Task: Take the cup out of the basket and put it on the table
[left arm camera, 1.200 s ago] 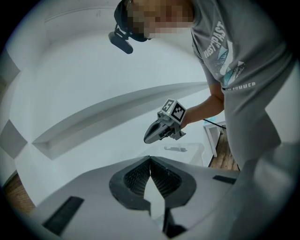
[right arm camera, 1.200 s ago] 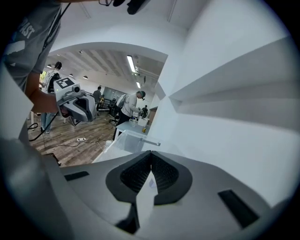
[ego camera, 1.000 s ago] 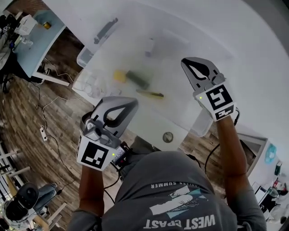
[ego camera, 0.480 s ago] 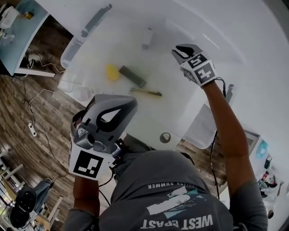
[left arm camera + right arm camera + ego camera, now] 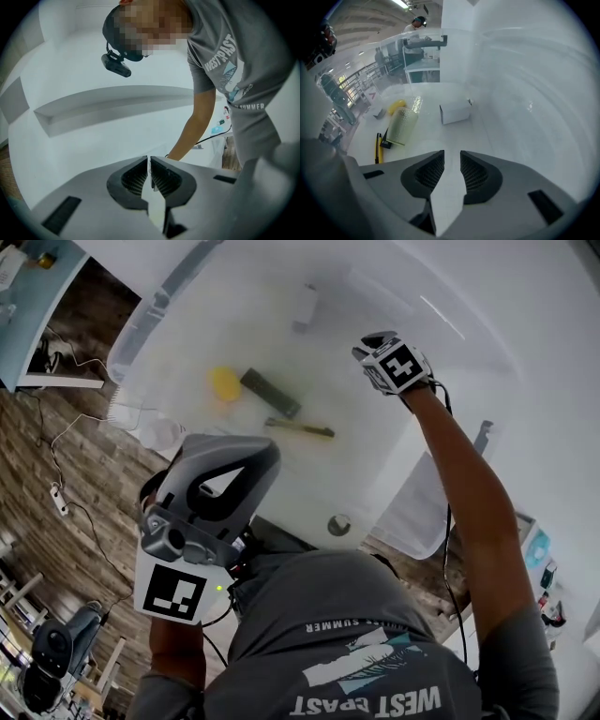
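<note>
The cup (image 5: 402, 125), pale green and textured, lies on its side on the floor of the clear plastic basket (image 5: 525, 93). In the head view the cup (image 5: 270, 394) shows dark, left of centre in the basket (image 5: 141, 329). My right gripper (image 5: 377, 337) reaches into the basket's right side, well short of the cup. Its jaws (image 5: 452, 159) stand a narrow gap apart with nothing between them. My left gripper (image 5: 270, 452) is held near the person's body outside the basket; its jaws (image 5: 149, 161) are together and empty, pointing up at the person.
Also in the basket are a yellow object (image 5: 396, 106) behind the cup, a yellow-and-black knife (image 5: 378, 147) and a small white box (image 5: 455, 112). The basket rests on a white table (image 5: 525, 352). Wooden floor and cables (image 5: 66, 484) lie at the left.
My right gripper has moved forward from above the basket's near edge to deep inside its right side. My left gripper has come down and closer to the body.
</note>
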Motion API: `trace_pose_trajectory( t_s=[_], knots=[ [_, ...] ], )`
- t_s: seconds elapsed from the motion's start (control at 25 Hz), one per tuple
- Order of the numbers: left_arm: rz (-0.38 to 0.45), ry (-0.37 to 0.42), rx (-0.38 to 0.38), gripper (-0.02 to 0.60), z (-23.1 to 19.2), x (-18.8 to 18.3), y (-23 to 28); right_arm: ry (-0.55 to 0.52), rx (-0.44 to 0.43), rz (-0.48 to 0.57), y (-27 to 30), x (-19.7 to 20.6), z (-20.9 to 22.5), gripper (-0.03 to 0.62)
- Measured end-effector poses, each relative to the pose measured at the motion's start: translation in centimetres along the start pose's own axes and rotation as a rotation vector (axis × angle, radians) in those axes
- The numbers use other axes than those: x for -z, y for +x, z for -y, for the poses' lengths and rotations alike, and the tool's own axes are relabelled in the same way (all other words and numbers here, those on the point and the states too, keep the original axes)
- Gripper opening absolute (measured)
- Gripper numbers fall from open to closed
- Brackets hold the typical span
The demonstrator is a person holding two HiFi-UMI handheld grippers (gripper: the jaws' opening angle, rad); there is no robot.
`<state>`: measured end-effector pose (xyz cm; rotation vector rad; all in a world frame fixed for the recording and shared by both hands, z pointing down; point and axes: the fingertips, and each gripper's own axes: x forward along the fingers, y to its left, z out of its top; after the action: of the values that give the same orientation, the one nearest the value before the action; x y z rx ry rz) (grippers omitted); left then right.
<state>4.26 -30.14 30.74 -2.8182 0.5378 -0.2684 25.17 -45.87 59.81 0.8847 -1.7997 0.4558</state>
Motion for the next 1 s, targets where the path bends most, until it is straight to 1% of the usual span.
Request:
trace_pose_trajectory(
  t_s=[0.08,0.12,0.16,0.2,0.24,0.44,0.64,1.0],
  knots=[
    [0.001,-0.008,-0.009,0.012,-0.1,0.1,0.0,0.000,-0.003,-0.029,0.8,0.5,0.1,0.100],
    [0.002,-0.012,-0.012,0.030,-0.2,0.1,0.0,-0.001,0.004,-0.041,0.9,0.6,0.2,0.100],
    [0.003,-0.013,-0.014,0.048,-0.2,0.1,0.0,0.000,0.011,-0.053,1.0,0.7,0.3,0.088],
    [0.002,-0.013,-0.016,0.053,-0.1,0.1,0.0,0.004,0.014,-0.060,1.0,0.8,0.3,0.043],
    [-0.001,-0.010,-0.017,0.055,-0.1,0.1,0.0,0.007,0.013,-0.063,1.0,0.8,0.3,0.041],
    [-0.019,0.002,-0.031,0.055,0.2,0.0,-0.4,-0.018,0.012,-0.026,-0.7,-0.5,-0.4,0.035],
    [-0.034,0.020,-0.056,0.055,0.8,-0.1,-1.4,-0.057,0.024,0.069,-4.5,-3.0,-2.0,0.035],
    [-0.074,0.055,-0.086,0.055,3.3,0.1,-4.0,-0.145,0.069,0.336,-16.2,-8.5,-7.9,0.034]
  ],
)
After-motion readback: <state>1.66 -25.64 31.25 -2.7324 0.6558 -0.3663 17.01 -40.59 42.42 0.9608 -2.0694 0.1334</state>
